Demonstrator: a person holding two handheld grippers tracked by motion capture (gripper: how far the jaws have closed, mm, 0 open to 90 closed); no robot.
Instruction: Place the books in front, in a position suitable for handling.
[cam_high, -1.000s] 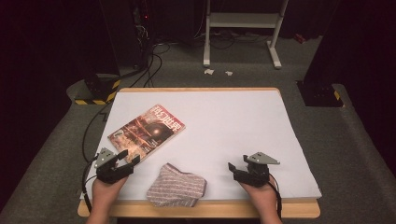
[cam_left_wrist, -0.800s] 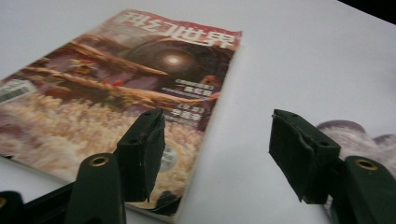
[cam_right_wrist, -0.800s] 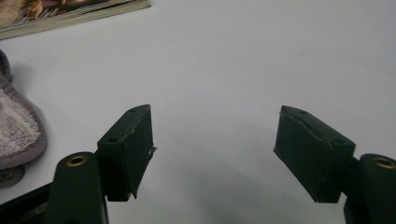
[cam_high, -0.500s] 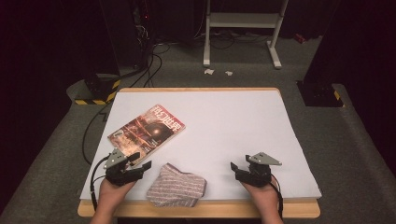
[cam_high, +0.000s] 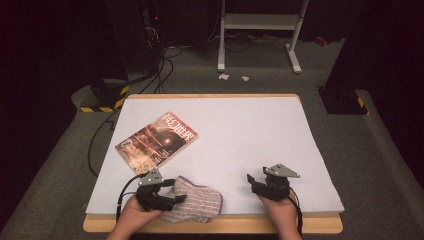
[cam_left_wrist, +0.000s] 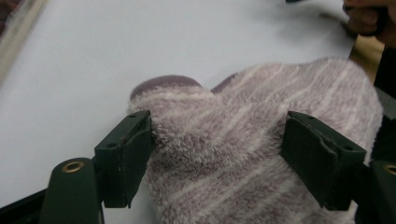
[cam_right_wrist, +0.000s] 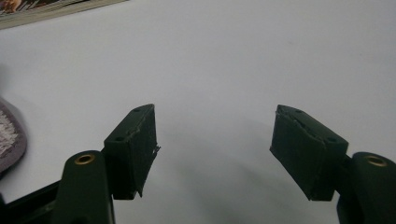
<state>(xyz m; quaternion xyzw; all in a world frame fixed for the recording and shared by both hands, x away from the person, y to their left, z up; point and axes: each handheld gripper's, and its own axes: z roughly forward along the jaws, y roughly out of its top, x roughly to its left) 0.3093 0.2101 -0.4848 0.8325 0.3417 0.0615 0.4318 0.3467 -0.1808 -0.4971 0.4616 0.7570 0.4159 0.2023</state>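
Note:
A fuzzy mauve-and-white striped sock (cam_high: 200, 201) lies flat near the table's front edge. My left gripper (cam_high: 175, 192) reaches over its left end. In the left gripper view the sock (cam_left_wrist: 243, 154) spreads between the two wide-set jaws of the left gripper (cam_left_wrist: 219, 126). Those jaws have just been opening, and the pads do not squeeze the fabric. My right gripper (cam_high: 253, 183) rests low over bare white table to the sock's right. The right gripper (cam_right_wrist: 215, 116) is open with nothing between its jaws.
A magazine (cam_high: 157, 142) with a dark red cover lies at an angle on the left of the white tabletop (cam_high: 250, 130); its edge (cam_right_wrist: 46, 9) appears in the right gripper view. Beyond the table are cables and a white stand (cam_high: 260, 22) on the floor.
My left gripper has slid to the right, from beside the sock's left end onto it, and its jaws have spread wider. The right gripper has stayed where it was.

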